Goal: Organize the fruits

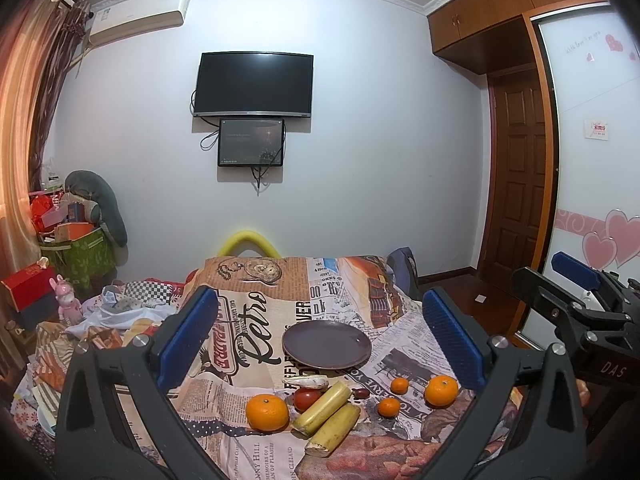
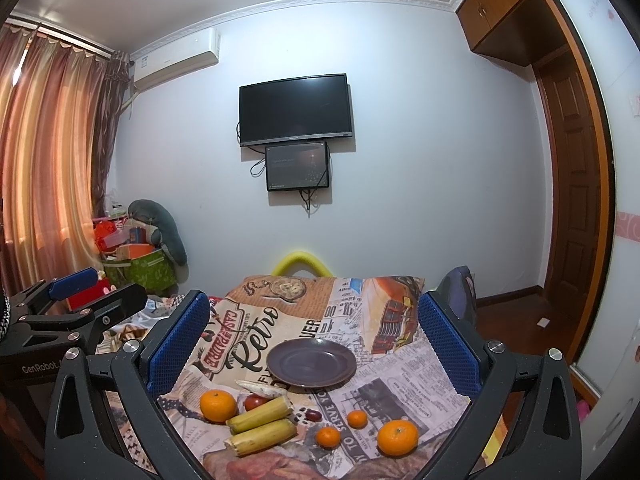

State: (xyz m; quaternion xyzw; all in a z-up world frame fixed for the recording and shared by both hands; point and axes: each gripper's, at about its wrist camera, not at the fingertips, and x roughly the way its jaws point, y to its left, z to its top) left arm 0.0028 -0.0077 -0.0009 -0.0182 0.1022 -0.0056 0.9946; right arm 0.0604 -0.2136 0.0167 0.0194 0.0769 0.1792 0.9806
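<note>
Both grippers, left gripper (image 1: 320,336) and right gripper (image 2: 314,340), hover with jaws spread wide, holding nothing. Oranges (image 1: 267,412), sugarcane pieces (image 1: 323,408) and tomato (image 1: 307,398) lie on the cloth (image 1: 248,452) just before the bare purple plate (image 1: 327,344).

Pale wall (image 1: 360,160); mounted television (image 1: 253,85); orange curtains (image 2: 44,152)
</note>
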